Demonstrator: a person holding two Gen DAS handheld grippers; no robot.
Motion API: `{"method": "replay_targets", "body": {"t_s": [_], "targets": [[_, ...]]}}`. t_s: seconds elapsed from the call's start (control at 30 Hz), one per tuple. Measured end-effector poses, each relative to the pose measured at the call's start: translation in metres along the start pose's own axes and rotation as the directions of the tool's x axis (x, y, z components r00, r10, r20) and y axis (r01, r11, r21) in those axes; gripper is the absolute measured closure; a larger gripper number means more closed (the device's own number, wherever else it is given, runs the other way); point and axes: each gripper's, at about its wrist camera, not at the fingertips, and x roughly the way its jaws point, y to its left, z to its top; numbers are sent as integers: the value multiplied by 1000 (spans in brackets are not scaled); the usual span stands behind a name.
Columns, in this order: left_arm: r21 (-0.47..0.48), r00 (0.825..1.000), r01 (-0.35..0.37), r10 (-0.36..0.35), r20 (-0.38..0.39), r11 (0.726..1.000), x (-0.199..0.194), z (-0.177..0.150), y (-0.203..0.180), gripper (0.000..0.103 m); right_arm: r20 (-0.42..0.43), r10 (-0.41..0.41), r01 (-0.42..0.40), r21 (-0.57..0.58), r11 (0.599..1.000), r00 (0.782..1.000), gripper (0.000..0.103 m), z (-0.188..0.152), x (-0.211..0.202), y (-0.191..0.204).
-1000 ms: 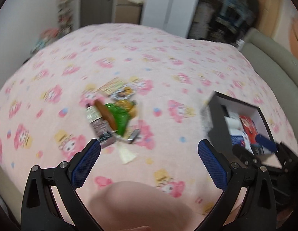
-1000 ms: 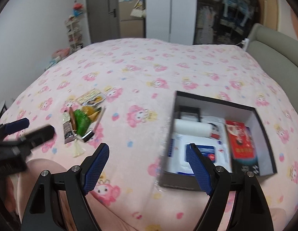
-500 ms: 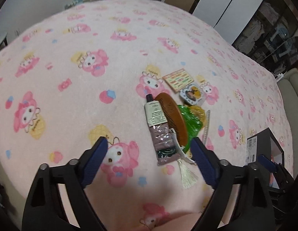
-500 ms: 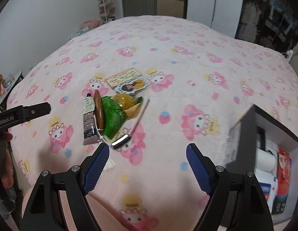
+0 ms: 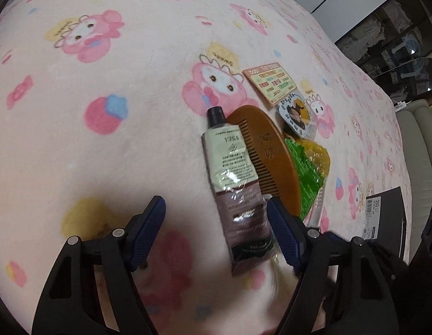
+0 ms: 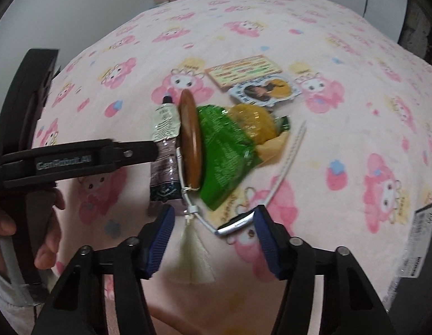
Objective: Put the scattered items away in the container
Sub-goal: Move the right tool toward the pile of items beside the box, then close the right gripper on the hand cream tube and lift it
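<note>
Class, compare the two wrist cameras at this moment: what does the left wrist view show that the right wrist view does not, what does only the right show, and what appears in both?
Only the left wrist view: the comb's teeth and the room's dark shelving.

Only the right wrist view: the left gripper seen from the side, reaching the tube; the hand holding it; the cream tassel; the silver clip.

Both: the tube, wooden comb, green packet, printed card, round sticker and pink blanket.

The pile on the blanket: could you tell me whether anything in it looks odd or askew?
Yes: the comb stands on edge, propped between the tube and the green packet instead of lying flat, its tassel trailing out.
</note>
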Motion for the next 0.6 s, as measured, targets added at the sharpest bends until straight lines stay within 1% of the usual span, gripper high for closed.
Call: {"method": "replay_targets", "body": {"t_s": [0.07,0.17,0.2,0.27,0.33,0.47,0.5,0.57,0.6], "targets": [[4,1000,5,-5,4,1000,6,5,-1,34,-11,23,-23,-1,1000,1000,55,0,5,3],[-1,1000,27,-27,-2,1000,15,6,-2,48,-17,30,-30,1,1000,999,56,-2,7,4],[6,999,42,-42,-3,999,15,5,-3,60,-17,29,-28,7,1000,999,56,-2,6,3],[21,999,51,-51,-4,998,12,3,-6,61,-13,19,-19,19,1000,1000,56,-3,3,1],[21,998,57,-57,-21,998,10,2,-6,62,-11,14,-14,28,1000,1000,56,-5,0,-2],[15,992,97,-95,-84,995,11,-3,-6,62,-14,30,-29,31,999,999,56,-11,-6,-4],[12,987,118,-116,-107,993,12,-7,-7,62,-17,36,-35,21,999,999,56,-12,-6,-3],[1,973,172,-169,-156,985,13,-13,-8,63,-23,47,-47,-3,999,999,56,-15,-7,1],[-12,968,192,-192,-162,981,11,-15,-5,65,-27,48,-49,-9,999,998,56,-15,-6,2]]}}
